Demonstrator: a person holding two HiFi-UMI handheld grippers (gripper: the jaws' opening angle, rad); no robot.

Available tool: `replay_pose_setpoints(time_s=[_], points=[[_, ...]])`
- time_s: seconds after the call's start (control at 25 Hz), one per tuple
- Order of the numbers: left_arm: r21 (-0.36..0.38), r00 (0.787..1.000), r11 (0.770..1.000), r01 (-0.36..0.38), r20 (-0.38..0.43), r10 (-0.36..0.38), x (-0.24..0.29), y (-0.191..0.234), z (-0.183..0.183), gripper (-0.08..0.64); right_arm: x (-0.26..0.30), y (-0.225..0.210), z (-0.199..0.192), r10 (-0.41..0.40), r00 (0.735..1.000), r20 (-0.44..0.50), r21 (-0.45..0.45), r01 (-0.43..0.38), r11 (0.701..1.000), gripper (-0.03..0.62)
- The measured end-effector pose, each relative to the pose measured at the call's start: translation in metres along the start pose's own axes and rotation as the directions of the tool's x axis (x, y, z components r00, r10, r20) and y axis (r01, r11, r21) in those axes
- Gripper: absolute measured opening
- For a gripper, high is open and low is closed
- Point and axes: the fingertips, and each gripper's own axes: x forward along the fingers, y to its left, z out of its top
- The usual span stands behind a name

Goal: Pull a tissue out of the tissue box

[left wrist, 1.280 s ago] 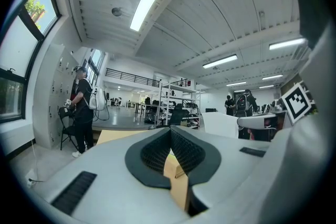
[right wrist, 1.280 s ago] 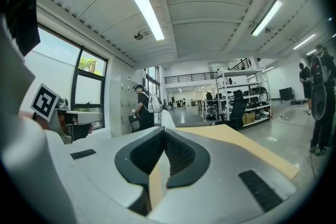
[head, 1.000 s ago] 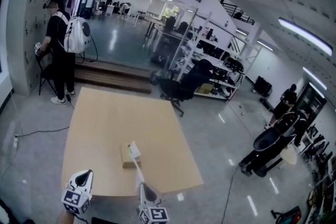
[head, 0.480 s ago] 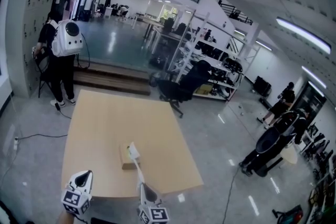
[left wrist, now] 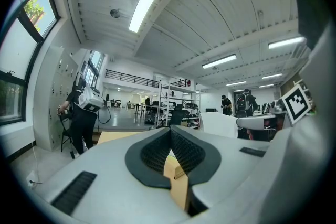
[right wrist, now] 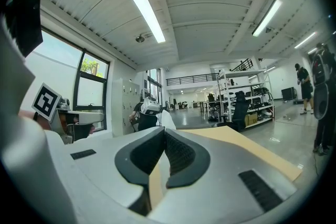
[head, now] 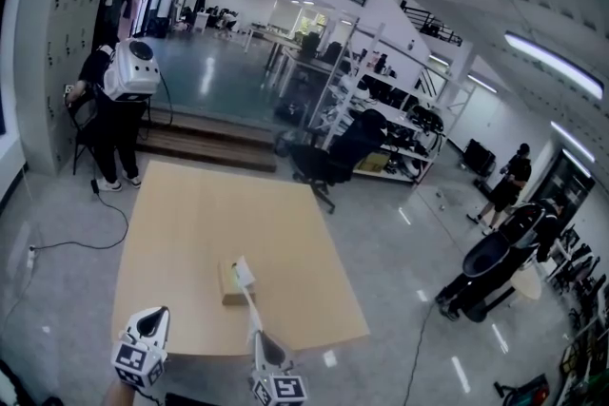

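Two tools are held low at the near edge of the counter (head: 209, 214). The left tool (head: 151, 319) is clenched, with nothing in it. It is off to the left of the tissue box (head: 228, 288) and does not touch it. The right tool (head: 265, 339) is clenched too, and it seems to pinch the tissue (head: 245, 279). The tissue looks like a thin white strip. It runs from the top of the box to the tip of the right tool. The tissue box is small and brown. It sits on the counter just in front of the tools, closer to the right one. Far behind the counter, a person (head: 109, 124) with a white backpack (head: 133, 71) stands by grey lockers (head: 48, 33).
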Motion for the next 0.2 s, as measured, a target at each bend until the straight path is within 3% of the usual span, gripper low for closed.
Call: replay_pose_setpoints(time_s=[0.2], points=[[0.000, 1.000, 1.000, -0.007, 0.000, 0.007, 0.0016, -0.0052, -0.0004, 0.008, -0.0016, -0.0054, 0.0000, 0.007, 1.000, 0.002, -0.009, -0.007, 1.000, 0.000]])
